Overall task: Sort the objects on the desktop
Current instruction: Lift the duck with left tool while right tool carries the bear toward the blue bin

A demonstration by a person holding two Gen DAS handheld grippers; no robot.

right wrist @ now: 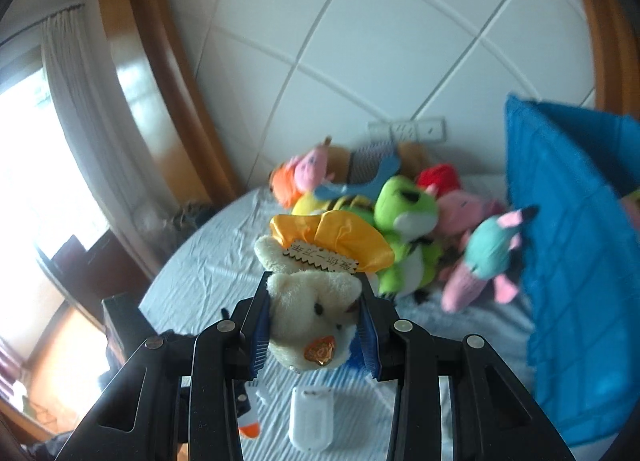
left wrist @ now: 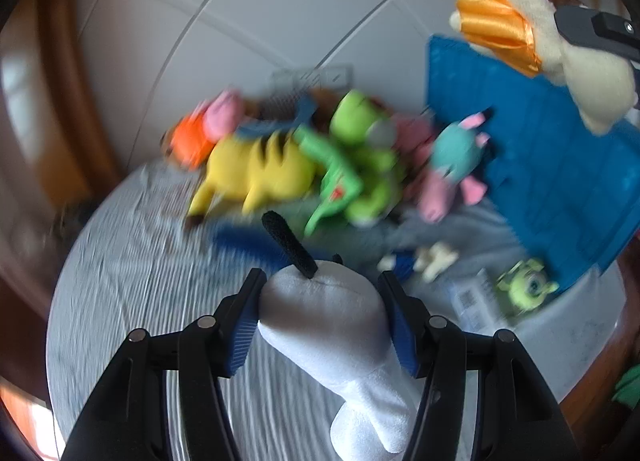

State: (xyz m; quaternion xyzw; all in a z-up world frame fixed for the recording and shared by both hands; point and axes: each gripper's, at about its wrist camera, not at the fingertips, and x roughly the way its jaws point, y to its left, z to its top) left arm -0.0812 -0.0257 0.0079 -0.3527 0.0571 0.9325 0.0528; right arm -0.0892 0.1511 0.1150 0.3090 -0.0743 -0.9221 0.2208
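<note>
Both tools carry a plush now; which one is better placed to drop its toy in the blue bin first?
Probably the right. In the left wrist view the right tool holds the cream bear up by the blue bin. The left tool, shut on the white plush, is over the cloth, further from it.

Curtain [right wrist: 76, 109] (window side), wall sockets [right wrist: 406, 129]

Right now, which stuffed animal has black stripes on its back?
The yellow plush, lying in the pile on the bed. It alone has dark stripes across a yellow back; the green frog plush beside it and the others have none.
</note>
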